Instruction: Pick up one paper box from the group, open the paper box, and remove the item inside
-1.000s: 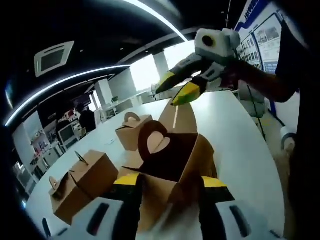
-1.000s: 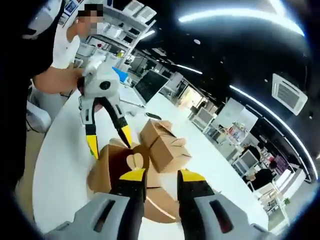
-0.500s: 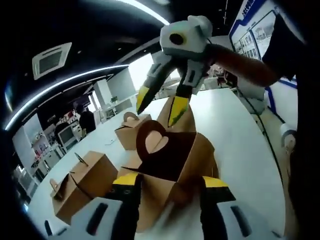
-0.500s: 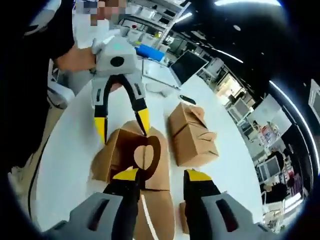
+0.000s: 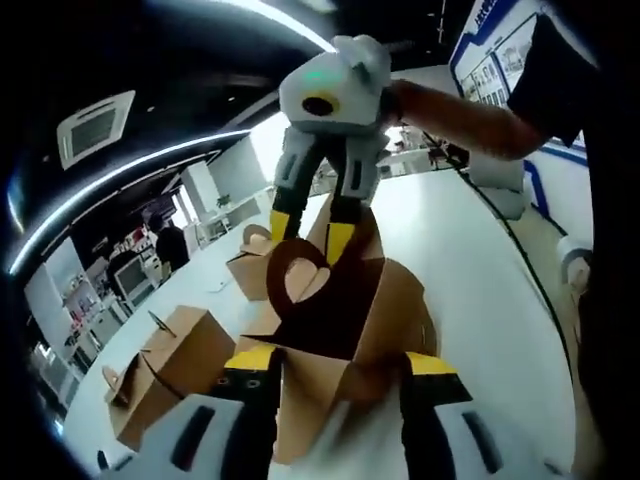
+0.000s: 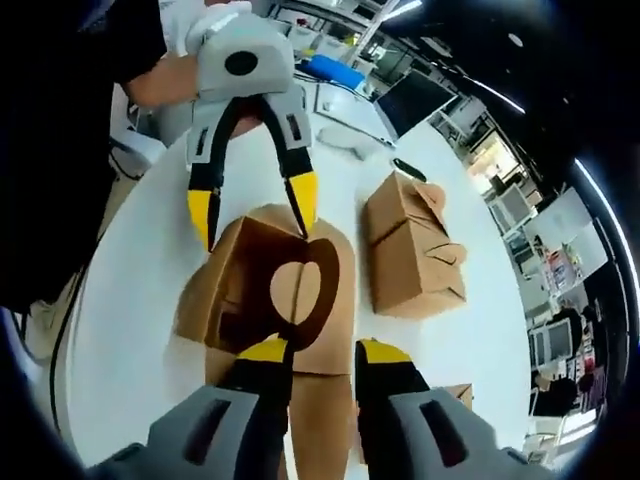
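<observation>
Left tool spread astride the open box wall to brace it on the table; right tool parted (empty) over the handle flap, apparently ready to pull.

Dark ceiling with light strips, white table

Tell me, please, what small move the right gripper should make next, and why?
Probably lower the right gripper into the open paper box. Its jaws stand apart just above the heart-cut flap, while the left gripper braces the box's wall. What lies inside is hidden.
</observation>
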